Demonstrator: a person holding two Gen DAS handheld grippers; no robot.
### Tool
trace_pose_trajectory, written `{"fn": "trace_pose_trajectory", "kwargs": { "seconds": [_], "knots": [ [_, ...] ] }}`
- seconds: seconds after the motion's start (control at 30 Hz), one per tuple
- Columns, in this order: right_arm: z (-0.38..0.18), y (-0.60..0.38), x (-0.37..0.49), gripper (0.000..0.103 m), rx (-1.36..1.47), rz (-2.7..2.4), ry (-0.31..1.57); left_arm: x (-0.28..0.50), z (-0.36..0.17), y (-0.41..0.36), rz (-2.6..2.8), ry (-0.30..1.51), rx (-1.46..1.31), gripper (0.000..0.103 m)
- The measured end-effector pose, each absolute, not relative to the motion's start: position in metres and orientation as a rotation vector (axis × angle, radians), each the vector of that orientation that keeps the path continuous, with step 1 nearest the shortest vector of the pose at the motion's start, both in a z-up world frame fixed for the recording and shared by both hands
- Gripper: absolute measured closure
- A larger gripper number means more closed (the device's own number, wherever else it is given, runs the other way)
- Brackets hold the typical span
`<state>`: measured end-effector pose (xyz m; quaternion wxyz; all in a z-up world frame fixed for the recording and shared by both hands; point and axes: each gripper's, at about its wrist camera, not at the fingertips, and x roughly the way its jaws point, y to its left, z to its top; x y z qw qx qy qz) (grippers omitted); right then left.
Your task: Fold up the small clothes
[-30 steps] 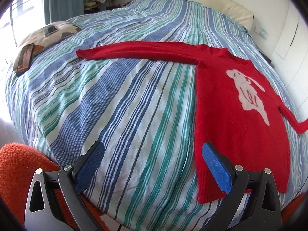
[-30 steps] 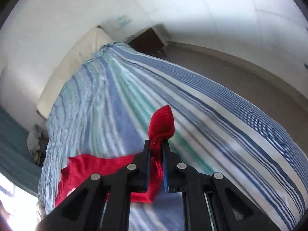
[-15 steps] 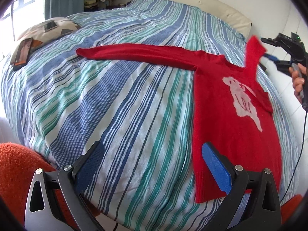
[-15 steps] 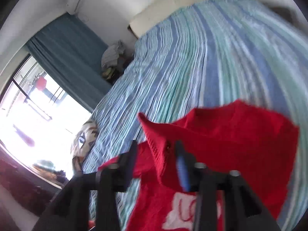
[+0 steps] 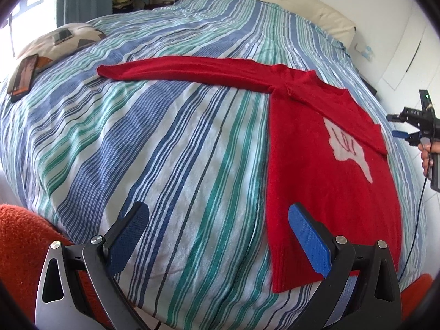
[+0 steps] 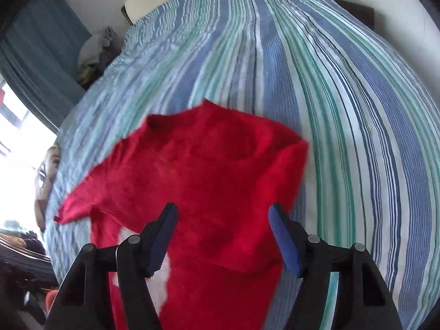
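Observation:
A small red sweater (image 5: 310, 148) with a white motif lies flat on the striped bed (image 5: 165, 143). One sleeve (image 5: 187, 73) stretches out to the left. The other sleeve (image 5: 343, 112) lies folded across the chest. My left gripper (image 5: 218, 231) is open and empty, above the near edge of the bed by the sweater's hem. My right gripper (image 6: 222, 231) is open and empty just above the folded sleeve (image 6: 214, 181); it also shows in the left wrist view (image 5: 412, 126) at the far right, held by a hand.
A patterned cushion (image 5: 57, 41) and a phone (image 5: 23, 77) lie at the bed's left edge. An orange fluffy fabric (image 5: 19, 236) sits below the near edge. A cream headboard (image 5: 275, 2) and a blue curtain (image 6: 35, 46) stand at the far end.
My right gripper carried the right sleeve up and over the chest, opened and let it go. The sleeve now lies folded on the sweater. My left gripper stayed open.

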<state>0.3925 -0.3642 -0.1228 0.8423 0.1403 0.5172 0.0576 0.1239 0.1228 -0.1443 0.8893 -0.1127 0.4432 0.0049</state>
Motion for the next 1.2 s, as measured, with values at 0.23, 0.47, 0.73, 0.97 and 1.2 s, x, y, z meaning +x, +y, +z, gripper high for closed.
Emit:
{"fn": "trace_pose_trajectory", "kwargs": {
  "seconds": [0.23, 0.47, 0.73, 0.97, 1.2],
  "knots": [
    [-0.178, -0.386, 0.378, 0.098, 0.205, -0.027, 1.153, 0.126, -0.151, 0.119, 0.027, 0.946, -0.208, 0.001],
    [-0.177, -0.411, 0.374, 0.079, 0.222, -0.037, 1.16, 0.128, -0.155, 0.118, 0.022, 0.962, -0.209, 0.001],
    [-0.142, -0.4, 0.403, 0.078, 0.291, 0.103, 1.076, 0.132, -0.158, 0.116, 0.022, 0.974, -0.194, 0.001],
    [-0.165, -0.416, 0.398, 0.077, 0.299, -0.138, 1.099, 0.132, -0.159, 0.118, 0.03, 0.98, -0.202, 0.001],
    [-0.12, -0.356, 0.306, 0.064, 0.156, 0.165, 1.052, 0.131, -0.157, 0.112, 0.006, 0.975, -0.187, 0.001]
  ]
}}
